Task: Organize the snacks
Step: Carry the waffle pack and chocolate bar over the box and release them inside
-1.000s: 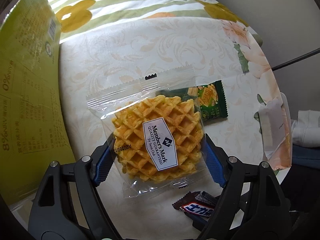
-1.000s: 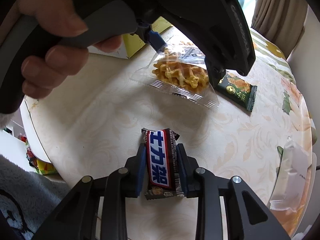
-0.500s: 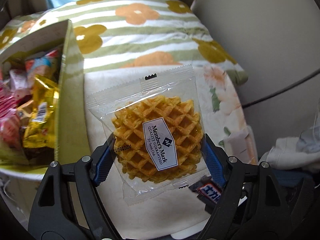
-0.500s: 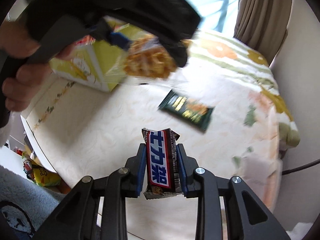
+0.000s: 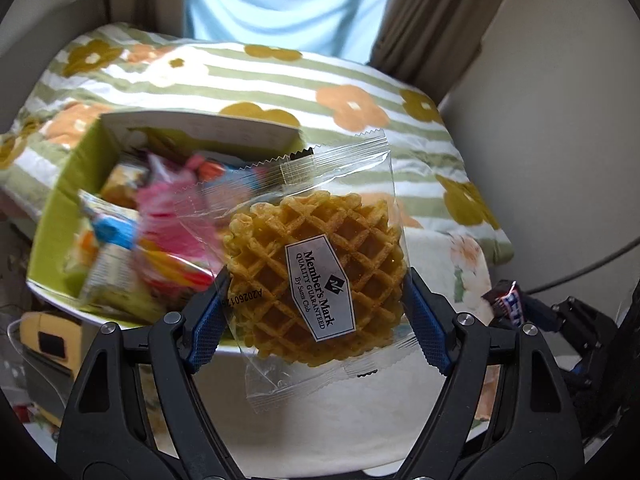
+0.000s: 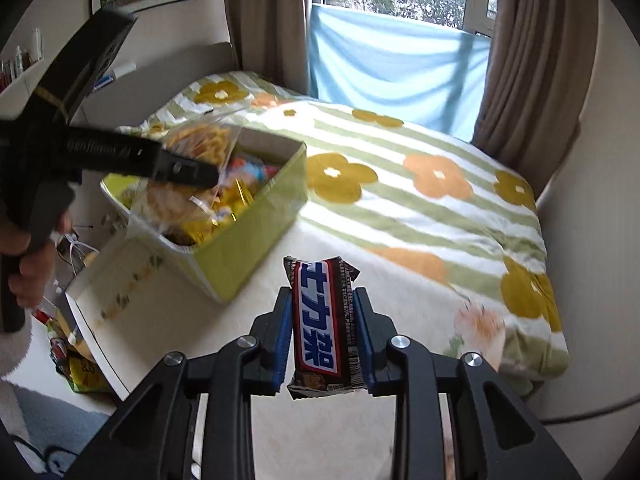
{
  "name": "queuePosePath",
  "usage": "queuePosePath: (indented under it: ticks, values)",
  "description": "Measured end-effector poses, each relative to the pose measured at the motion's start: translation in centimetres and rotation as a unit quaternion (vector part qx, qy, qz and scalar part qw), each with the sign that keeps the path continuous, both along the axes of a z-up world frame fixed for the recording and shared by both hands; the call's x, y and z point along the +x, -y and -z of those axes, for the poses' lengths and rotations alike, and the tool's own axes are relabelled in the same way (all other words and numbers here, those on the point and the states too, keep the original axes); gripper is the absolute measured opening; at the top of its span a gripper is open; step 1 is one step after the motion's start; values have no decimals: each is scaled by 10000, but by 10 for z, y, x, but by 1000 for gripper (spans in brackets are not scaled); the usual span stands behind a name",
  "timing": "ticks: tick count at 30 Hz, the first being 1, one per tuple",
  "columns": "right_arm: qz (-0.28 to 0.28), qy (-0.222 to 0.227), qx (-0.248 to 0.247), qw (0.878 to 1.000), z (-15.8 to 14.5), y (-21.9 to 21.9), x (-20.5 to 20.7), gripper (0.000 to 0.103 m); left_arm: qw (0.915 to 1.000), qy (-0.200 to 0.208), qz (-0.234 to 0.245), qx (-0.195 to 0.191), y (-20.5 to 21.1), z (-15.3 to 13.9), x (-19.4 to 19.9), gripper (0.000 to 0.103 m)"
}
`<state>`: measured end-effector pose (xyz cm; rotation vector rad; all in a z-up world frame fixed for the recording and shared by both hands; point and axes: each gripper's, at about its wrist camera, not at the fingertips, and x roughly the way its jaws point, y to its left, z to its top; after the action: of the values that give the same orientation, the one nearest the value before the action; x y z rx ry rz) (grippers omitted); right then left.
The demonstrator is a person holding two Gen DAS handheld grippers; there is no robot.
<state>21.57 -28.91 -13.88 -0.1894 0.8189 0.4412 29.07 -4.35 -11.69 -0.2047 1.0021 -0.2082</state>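
Left gripper (image 5: 316,280) clamped on waffle packet (image 5: 316,276), poised at green snack box (image 5: 56,200), frame left. Right gripper (image 6: 323,320) pinching chocolate bar (image 6: 322,320), long axis upright; box (image 6: 256,232) upper left, farther off.

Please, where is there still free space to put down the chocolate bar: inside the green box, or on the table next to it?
The green box looks crowded with wrappers, and the left gripper holds the waffle pack at its near edge. The cream table is bare between the box and the flowered bedcover, beneath the chocolate bar in the right gripper.
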Motion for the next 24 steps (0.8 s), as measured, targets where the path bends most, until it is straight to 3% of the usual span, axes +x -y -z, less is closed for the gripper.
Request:
queuePosePath:
  ticks: [6,13,17,24]
  values:
    - [-82,87,305,9995,-24,-58,37,27,9996,102,-227,126,-77,-11,23,78]
    - [-42,-17,636,9980,-27,-126,76,27,9994,-7,-325,145,-148,2,51,78]
    - [92,-166,731,9971,-17,-154,96,27,9994,-173,-222,194,-173,15,73,78]
    - [455,-459,798,9947,-1,-171,118,27,9989,-396,108,246,-177,36,114,80]
